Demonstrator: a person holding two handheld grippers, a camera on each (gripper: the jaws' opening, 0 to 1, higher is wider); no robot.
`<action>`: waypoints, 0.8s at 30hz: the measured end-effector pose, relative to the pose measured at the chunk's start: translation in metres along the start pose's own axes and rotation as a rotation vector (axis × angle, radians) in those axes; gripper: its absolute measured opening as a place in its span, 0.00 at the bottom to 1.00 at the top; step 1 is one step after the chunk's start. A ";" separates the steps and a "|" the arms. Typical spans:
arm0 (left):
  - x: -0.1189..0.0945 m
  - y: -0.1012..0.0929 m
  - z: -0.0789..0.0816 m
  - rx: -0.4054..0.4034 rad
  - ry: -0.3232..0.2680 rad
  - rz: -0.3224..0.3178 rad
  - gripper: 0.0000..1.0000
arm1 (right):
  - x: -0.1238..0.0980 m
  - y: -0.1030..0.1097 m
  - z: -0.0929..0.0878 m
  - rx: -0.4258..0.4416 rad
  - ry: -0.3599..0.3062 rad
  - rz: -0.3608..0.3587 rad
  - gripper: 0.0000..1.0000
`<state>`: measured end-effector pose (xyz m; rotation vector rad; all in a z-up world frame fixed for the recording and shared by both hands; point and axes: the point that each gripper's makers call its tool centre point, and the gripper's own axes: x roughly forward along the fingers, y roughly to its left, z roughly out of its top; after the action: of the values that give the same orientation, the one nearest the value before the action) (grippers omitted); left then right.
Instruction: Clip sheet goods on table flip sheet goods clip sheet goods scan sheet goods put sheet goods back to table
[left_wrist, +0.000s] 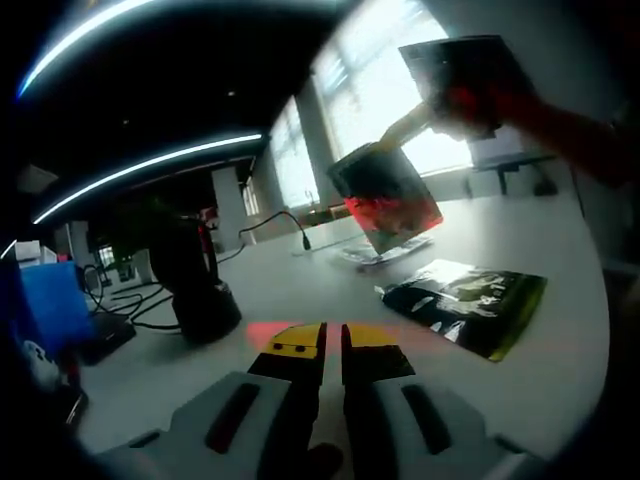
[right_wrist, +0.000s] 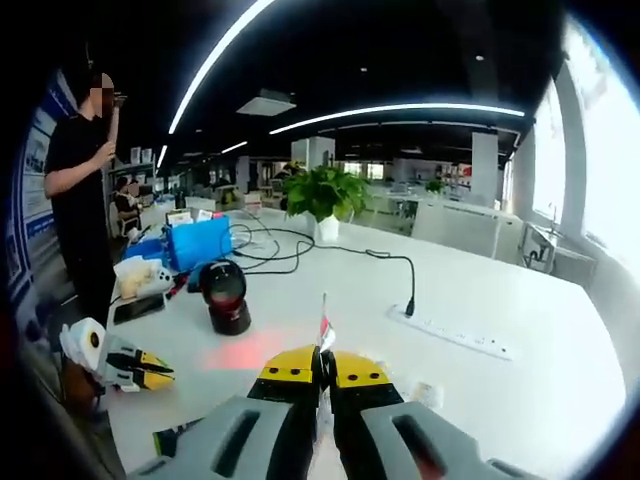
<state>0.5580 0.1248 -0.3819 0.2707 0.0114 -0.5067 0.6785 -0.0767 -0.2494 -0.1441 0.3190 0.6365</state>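
Note:
My right gripper (left_wrist: 395, 138) comes into the left gripper view from the upper right. It is shut on the top edge of a dark and red sheet packet (left_wrist: 388, 197), which hangs tilted above the white table (left_wrist: 300, 290). In the right gripper view that packet (right_wrist: 323, 328) shows edge-on as a thin strip between the yellow tips of my right gripper (right_wrist: 322, 368). A black scanner (right_wrist: 225, 296) (left_wrist: 196, 288) stands on the table and throws a red glow (right_wrist: 245, 352) onto it. My left gripper (left_wrist: 332, 345) (right_wrist: 150, 374) hovers low over the table, shut, with nothing between its tips.
A dark packet with a yellow edge (left_wrist: 466, 306) and a silvery one (left_wrist: 385, 250) lie on the table. A power strip (right_wrist: 455, 336) with its cable, a potted plant (right_wrist: 325, 196) and a blue box (right_wrist: 196, 243) are also there. A person (right_wrist: 80, 200) stands at the left.

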 end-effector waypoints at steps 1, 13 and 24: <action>0.000 0.000 0.000 0.001 0.000 -0.001 0.00 | -0.001 0.001 0.000 0.001 -0.001 0.004 0.00; 0.000 -0.001 0.001 0.006 0.000 -0.001 0.00 | 0.005 -0.013 -0.010 0.000 0.029 -0.013 0.00; 0.000 -0.001 0.000 0.012 0.000 -0.001 0.00 | 0.025 -0.042 -0.024 -0.213 0.128 -0.117 0.01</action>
<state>0.5577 0.1239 -0.3817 0.2822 0.0087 -0.5078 0.7169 -0.1017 -0.2785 -0.4061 0.3630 0.5456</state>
